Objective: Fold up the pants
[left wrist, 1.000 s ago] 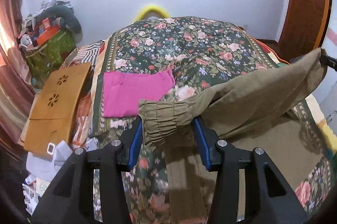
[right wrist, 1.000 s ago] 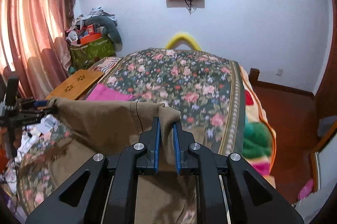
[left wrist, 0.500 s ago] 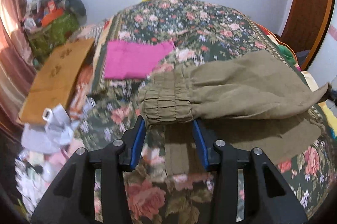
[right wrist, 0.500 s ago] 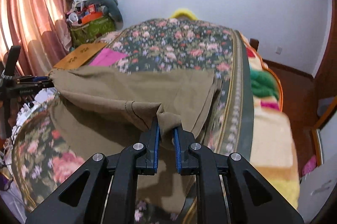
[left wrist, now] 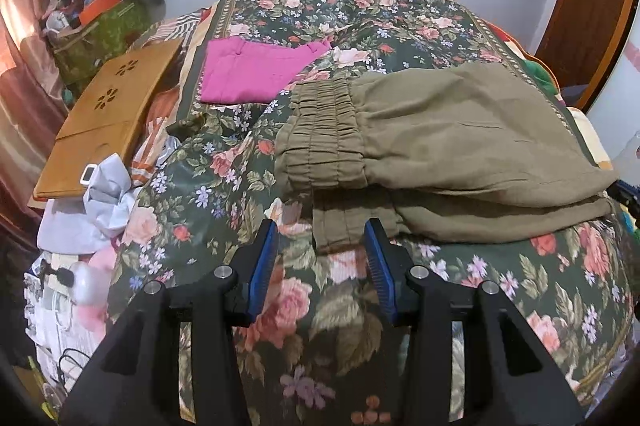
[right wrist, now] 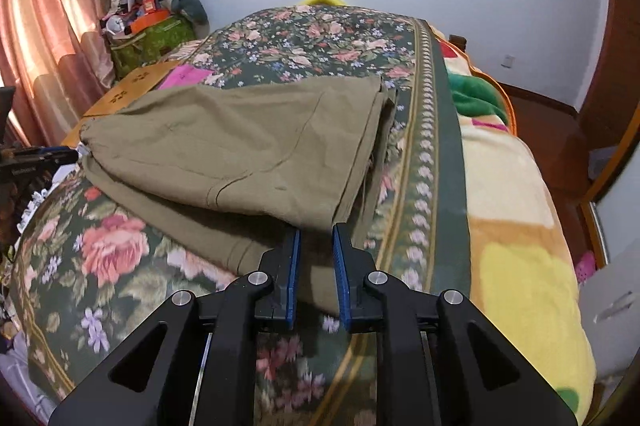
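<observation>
both grippers, left gripper (left wrist: 322, 246) and right gripper (right wrist: 316, 250), released the folded pants (left wrist: 440, 142), now spread

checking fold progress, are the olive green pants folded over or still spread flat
Folded over: the olive green pants lie doubled on the floral bedspread, elastic cuff on top, a lower layer showing beneath.

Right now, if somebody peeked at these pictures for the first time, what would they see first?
Probably the olive pants, folded over and lying across the near end of the flowery bedspread. Next, the bright pink cloth lying flat farther up the bed on its left side. Both the left gripper and the right gripper have open fingers, holding nothing.
</observation>
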The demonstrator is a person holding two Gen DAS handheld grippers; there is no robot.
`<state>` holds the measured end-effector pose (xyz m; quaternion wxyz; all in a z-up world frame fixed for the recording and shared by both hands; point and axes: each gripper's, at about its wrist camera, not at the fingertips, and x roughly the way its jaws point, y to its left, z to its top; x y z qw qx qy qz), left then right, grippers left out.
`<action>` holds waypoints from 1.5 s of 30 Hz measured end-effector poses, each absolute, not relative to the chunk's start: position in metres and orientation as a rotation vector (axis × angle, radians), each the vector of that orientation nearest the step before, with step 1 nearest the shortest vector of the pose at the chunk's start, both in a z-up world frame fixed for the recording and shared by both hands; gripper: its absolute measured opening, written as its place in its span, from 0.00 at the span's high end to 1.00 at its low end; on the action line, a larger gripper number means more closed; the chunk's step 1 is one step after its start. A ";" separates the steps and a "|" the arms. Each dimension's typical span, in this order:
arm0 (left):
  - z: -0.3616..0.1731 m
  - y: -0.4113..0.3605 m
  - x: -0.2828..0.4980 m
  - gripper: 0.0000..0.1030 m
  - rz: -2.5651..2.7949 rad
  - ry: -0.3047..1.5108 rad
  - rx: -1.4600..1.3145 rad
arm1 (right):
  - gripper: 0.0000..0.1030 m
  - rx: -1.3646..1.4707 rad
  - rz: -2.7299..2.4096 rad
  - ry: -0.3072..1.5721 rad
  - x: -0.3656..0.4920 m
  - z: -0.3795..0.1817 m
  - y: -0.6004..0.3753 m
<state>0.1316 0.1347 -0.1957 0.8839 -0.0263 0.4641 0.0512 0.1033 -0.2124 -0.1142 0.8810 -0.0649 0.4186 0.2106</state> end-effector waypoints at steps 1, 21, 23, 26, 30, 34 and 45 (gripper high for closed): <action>-0.193 0.134 0.130 0.47 0.111 0.966 -0.051 | 0.84 -0.139 0.434 0.873 0.100 -0.113 -0.213; -0.196 0.054 0.173 0.04 -0.001 0.987 0.339 | 0.28 -0.192 0.621 0.825 0.103 -0.092 -0.149; -0.200 0.047 0.177 0.04 -0.015 0.990 0.370 | 0.28 -0.189 0.651 0.845 0.106 -0.100 -0.140; -0.197 0.038 0.184 0.08 -0.054 0.978 0.388 | 0.28 -0.205 0.674 0.864 0.107 -0.108 -0.129; -0.186 0.031 0.191 0.30 -0.118 0.954 0.379 | 0.28 -0.247 0.718 0.890 0.115 -0.115 -0.111; -0.175 0.027 0.195 0.55 -0.170 0.942 0.329 | 0.30 -0.289 0.735 0.879 0.126 -0.115 -0.098; -0.164 0.020 0.184 0.82 -0.219 0.899 0.255 | 0.89 -0.409 0.760 0.800 0.121 -0.101 -0.103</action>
